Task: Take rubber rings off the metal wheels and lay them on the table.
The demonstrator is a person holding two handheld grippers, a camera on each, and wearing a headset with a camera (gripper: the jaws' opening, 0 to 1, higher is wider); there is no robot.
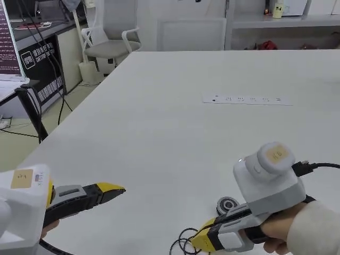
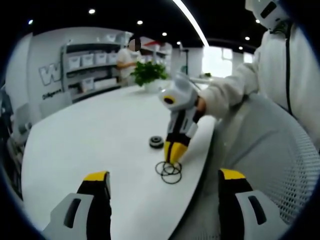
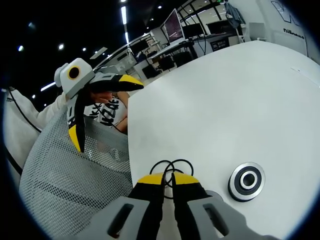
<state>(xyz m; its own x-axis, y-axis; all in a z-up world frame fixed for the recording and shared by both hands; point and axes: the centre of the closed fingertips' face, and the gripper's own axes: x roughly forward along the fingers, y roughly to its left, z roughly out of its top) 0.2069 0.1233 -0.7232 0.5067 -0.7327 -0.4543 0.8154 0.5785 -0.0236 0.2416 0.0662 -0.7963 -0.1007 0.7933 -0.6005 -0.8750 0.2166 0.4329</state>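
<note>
Several thin black rubber rings [image 1: 183, 245] lie in a loose pile near the white table's [image 1: 175, 138] front edge. A small metal wheel [image 1: 227, 204] lies flat just to their right. My right gripper [image 1: 204, 239] points down at the pile; in the right gripper view its yellow-tipped jaws [image 3: 167, 179] are shut on a rubber ring [image 3: 172, 166], with the wheel [image 3: 246, 181] to the right. My left gripper [image 1: 109, 190] hovers off the table's left side. Its jaws [image 2: 164, 176] stand wide open and hold nothing, facing the rings [image 2: 170, 171], the wheel [image 2: 156, 142] and the right gripper [image 2: 172, 152].
A white power strip [image 1: 247, 99] lies flat mid-table. A grey office chair [image 1: 109, 45] stands at the far left corner. A mesh chair back [image 2: 280, 165] sits close to the table's near edge. A potted plant [image 2: 148, 74] and a person [image 2: 127, 55] are far behind.
</note>
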